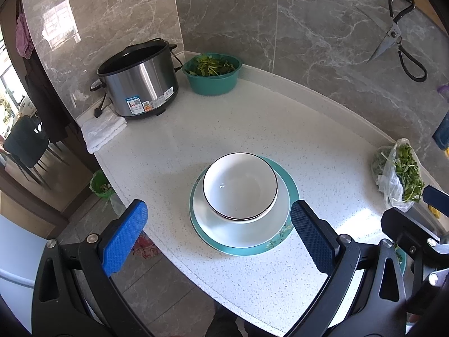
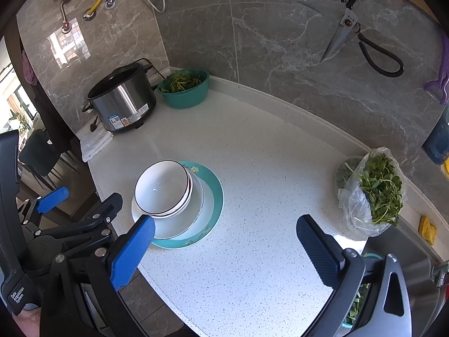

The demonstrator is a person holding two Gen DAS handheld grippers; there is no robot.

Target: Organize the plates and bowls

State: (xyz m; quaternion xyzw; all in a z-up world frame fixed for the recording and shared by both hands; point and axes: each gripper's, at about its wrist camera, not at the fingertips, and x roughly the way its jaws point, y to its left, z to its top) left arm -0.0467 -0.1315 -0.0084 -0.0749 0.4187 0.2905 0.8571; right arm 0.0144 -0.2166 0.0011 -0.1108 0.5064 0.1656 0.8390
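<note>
On the counter (image 1: 252,118) the stacking looks finished: nested black-rimmed bowls (image 2: 164,188) sit in a white plate (image 1: 241,227), which rests on a teal plate (image 1: 291,188). The left tool (image 1: 219,231) and the right tool (image 2: 224,243) both hover spread wide and empty, short of the stack. No other dishes show.

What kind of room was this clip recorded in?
Most likely a home kitchen. A slow cooker and a green basin of leafy greens stand on a speckled white countertop against a marble-tiled wall, kitchen scissors hang above, and stacked bowls sit on plates.
</note>
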